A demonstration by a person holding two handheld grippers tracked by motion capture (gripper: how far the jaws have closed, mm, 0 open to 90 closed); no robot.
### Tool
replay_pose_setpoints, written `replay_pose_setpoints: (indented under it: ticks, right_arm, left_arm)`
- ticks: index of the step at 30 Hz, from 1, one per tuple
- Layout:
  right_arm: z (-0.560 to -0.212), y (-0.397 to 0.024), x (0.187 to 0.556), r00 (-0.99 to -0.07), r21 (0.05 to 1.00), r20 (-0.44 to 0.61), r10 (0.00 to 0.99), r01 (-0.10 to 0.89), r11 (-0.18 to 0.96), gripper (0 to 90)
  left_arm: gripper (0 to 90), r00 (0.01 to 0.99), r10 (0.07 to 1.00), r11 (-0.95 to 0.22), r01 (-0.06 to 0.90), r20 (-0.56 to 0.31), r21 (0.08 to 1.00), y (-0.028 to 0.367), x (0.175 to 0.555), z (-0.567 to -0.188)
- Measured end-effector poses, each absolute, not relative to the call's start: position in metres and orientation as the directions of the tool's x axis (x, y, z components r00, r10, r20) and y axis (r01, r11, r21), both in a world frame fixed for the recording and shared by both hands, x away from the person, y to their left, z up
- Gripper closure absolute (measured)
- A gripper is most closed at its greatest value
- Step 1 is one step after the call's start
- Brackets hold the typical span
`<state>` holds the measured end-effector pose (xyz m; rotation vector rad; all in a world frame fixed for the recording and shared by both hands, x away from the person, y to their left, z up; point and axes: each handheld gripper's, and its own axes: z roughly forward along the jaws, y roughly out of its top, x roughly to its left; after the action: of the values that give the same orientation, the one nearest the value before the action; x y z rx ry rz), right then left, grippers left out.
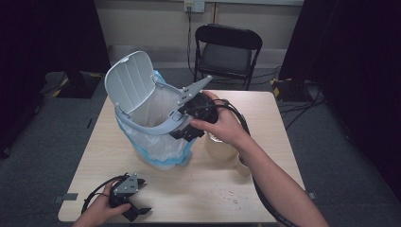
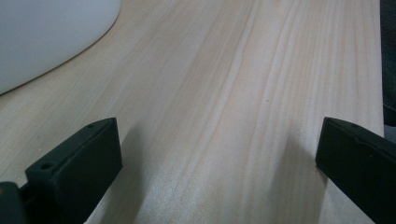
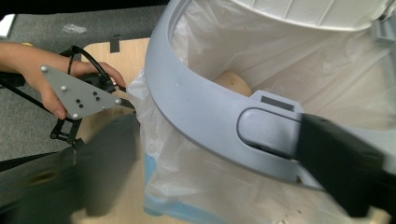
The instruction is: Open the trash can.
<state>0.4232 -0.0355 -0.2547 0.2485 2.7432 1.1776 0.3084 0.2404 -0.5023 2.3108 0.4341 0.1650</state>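
**Left gripper idle at the near edge, right gripper at the bin's rim**

The left gripper (image 1: 128, 204) rests on the worktop (image 1: 198, 189) at its near edge, jaws wide apart with bare wood between them. Further in, crumbs (image 1: 231, 196) lie on the wood. Mid-worktop stands the white swing-lid bin (image 1: 142, 118), lid raised, lined with a clear bag (image 3: 299, 60). The right gripper (image 1: 187, 127) clamps the bin's grey rim (image 3: 196, 107). A beige cup (image 1: 218, 147) stands just beside it. A black folding chair (image 1: 227, 52) stands beyond.
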Motion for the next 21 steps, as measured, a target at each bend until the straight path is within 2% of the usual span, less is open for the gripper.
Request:
replay_pose_setpoints:
  ticks: [1, 2, 21]
  right_arm:
    - [-0.255, -0.035, 0.423, -0.976, 0.728, -0.068, 0.208, 0.094, 0.679, 17.9]
    - [-0.255, -0.04, 0.423, -0.975, 0.724, -0.078, 0.209, 0.089, 0.684, 13.7]
    - [-0.267, -0.089, 0.412, -0.961, 0.731, -0.075, 0.265, 0.127, 0.67, 14.5]
  left_arm:
    - [0.0, 0.934, 0.358, -0.65, 0.259, -0.013, 0.715, 0.24, 0.308, -0.502]
    - [0.0, 0.934, 0.358, -0.649, 0.259, -0.014, 0.715, 0.24, 0.308, -0.502]
    - [0.0, 0.933, 0.359, -0.648, 0.26, -0.013, 0.716, 0.24, 0.308, -0.503]
